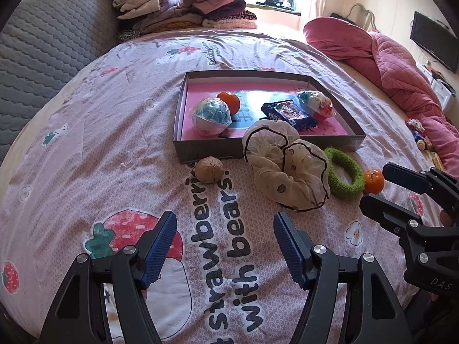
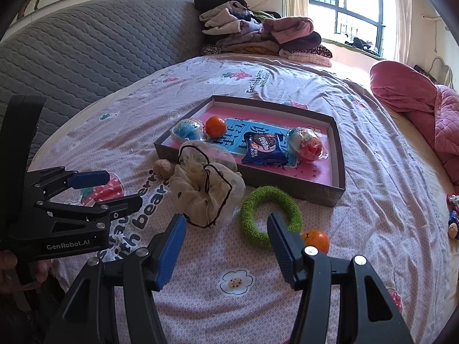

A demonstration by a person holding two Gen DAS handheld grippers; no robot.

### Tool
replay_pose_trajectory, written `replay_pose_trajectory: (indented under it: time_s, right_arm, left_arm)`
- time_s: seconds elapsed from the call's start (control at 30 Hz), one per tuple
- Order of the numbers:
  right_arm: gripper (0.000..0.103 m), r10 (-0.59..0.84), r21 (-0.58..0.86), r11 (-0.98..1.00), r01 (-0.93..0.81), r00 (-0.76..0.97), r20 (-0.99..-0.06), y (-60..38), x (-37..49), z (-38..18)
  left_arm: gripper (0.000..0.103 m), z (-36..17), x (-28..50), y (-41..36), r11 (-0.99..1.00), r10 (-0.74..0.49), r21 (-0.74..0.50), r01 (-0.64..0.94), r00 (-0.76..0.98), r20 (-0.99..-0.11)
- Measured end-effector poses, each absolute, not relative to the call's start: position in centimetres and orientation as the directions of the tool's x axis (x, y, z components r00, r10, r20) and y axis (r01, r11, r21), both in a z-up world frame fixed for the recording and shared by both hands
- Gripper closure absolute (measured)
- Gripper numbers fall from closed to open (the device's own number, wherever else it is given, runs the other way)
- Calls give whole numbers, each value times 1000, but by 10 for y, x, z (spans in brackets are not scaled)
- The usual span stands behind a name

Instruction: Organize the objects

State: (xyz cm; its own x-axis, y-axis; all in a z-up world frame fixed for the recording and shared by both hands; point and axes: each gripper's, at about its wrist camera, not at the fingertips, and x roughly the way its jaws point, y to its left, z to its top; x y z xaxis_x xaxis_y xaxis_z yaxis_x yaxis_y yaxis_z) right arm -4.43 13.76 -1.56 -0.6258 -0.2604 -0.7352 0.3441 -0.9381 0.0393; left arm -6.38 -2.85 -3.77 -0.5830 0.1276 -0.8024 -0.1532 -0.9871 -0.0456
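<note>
A shallow grey box (image 1: pixel 206 147) (image 2: pixel 335 192) lies on the bed, holding a tangerine (image 1: pixel 229 102) (image 2: pixel 216 126), two wrapped toy eggs (image 1: pixel 211 116) (image 1: pixel 315 104) and a blue snack packet (image 1: pixel 288 113) (image 2: pixel 264 148). In front of it lie a walnut (image 1: pixel 209 169) (image 2: pixel 163 168), a cream scrunchie (image 1: pixel 287 166) (image 2: pixel 205 186), a green hair ring (image 1: pixel 345 173) (image 2: pixel 271 211) and a second tangerine (image 1: pixel 374 181) (image 2: pixel 317 240). My left gripper (image 1: pixel 224 222) hovers open over the sheet, short of the walnut. My right gripper (image 2: pixel 226 223) hovers open just before the green ring.
Folded clothes (image 1: pixel 183 8) are stacked at the far end by the grey headboard (image 1: pixel 43 43). A pink quilt (image 1: pixel 401 66) lies bunched along the right side, with small wrapped items (image 2: pixel 453 215) beside it. The strawberry-print sheet (image 1: pixel 86 143) covers the bed.
</note>
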Motion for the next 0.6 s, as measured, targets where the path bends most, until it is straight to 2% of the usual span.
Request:
replay_pose_trajectory:
  time_s: [0.6]
  right_arm:
    - [44,-237,42,-942,334,-570,-787,137,-49,-35]
  left_arm:
    - [31,-51,-66,-31,-986,142,-71,-153,-528,-837]
